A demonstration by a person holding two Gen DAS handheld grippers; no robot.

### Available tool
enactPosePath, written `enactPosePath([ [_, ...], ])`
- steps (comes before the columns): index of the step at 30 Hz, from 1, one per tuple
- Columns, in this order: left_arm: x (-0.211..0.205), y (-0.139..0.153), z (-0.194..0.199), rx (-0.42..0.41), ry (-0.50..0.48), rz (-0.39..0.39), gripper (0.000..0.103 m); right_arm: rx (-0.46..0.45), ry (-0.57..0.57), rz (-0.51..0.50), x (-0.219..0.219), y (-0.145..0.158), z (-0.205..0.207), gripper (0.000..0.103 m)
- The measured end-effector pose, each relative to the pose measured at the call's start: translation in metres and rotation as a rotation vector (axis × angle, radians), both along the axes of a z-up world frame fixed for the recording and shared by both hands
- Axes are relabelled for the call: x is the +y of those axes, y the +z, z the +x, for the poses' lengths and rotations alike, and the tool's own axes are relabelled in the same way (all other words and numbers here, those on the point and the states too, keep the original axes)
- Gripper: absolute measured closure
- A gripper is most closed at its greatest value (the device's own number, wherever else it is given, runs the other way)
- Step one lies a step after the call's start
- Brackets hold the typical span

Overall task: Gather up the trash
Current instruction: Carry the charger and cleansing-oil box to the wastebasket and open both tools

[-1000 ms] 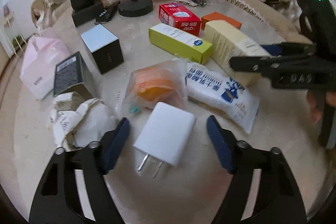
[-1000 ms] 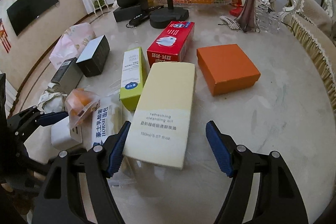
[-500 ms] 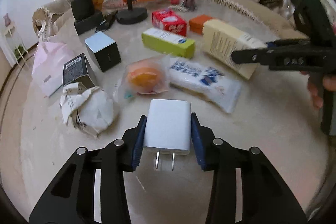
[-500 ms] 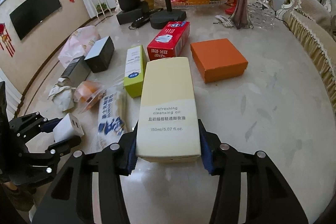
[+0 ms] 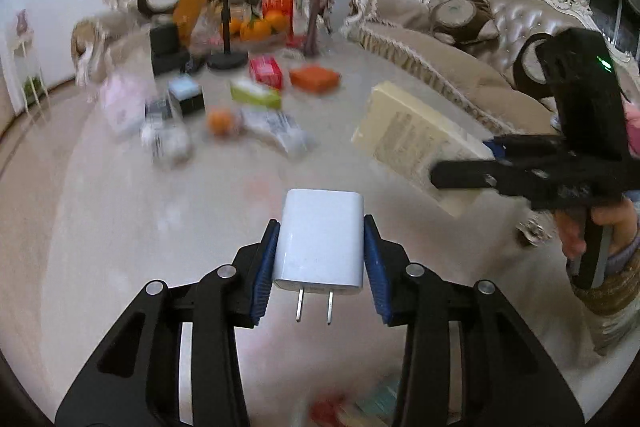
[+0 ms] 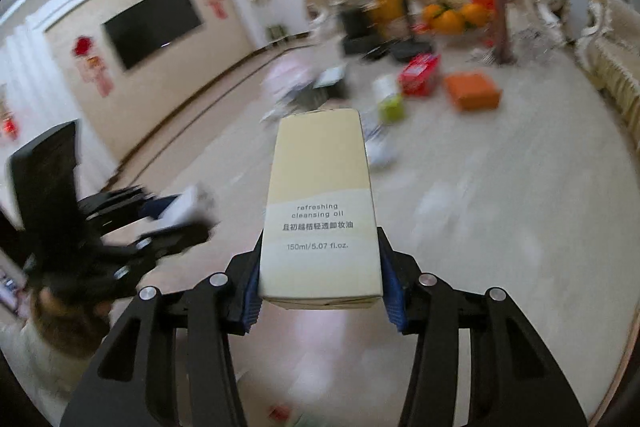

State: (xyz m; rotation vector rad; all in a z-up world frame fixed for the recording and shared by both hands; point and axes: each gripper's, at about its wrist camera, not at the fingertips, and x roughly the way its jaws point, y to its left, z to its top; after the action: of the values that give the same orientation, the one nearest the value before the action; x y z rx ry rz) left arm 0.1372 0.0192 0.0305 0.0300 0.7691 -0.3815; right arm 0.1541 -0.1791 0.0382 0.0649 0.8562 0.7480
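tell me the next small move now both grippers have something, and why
Probably carry both items toward the near, lower side and look for a bin. The left gripper is shut on the white charger and the right gripper is shut on the cleansing oil box, both lifted clear of the table. No bin shows clearly, only blurred colours at the bottom edge, so I would not release yet.

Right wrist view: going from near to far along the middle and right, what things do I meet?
right gripper → cleansing oil box → green box → red box → oranges
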Motion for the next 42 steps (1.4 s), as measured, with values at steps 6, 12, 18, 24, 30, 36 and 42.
enactPosePath([
  [6, -0.006, -0.059, -0.089, 0.167, 0.013, -0.059, 0.062, 0.164, 0.1, -0.039, 0.001, -0.048, -0.104, 0.056],
  [12, -0.014, -0.13, -0.12, 0.359, 0.078, -0.029, 0.062, 0.324, 0.078, -0.211, 0.012, -0.127, -0.126, 0.056],
  [18, -0.018, -0.179, -0.114, 0.502, 0.091, -0.015, 0.062, 0.405, 0.111, -0.336, 0.036, -0.178, -0.114, 0.056],
  [24, -0.006, -0.211, -0.105, 0.614, 0.152, -0.039, 0.035, 0.435, 0.141, -0.365, 0.05, -0.202, -0.111, 0.054],
  [30, 0.006, -0.209, -0.108, 0.572, 0.228, 0.0, 0.016, 0.419, 0.105, -0.383, 0.041, -0.206, -0.111, 0.032],
  [36, 0.018, -0.177, -0.116, 0.46, 0.26, -0.054, 0.016, 0.372, 0.073, -0.338, 0.012, -0.185, -0.113, 0.032],
  [42, 0.029, -0.12, -0.121, 0.295, 0.287, -0.107, 0.016, 0.33, 0.034, -0.219, -0.005, -0.137, -0.112, 0.032],
])
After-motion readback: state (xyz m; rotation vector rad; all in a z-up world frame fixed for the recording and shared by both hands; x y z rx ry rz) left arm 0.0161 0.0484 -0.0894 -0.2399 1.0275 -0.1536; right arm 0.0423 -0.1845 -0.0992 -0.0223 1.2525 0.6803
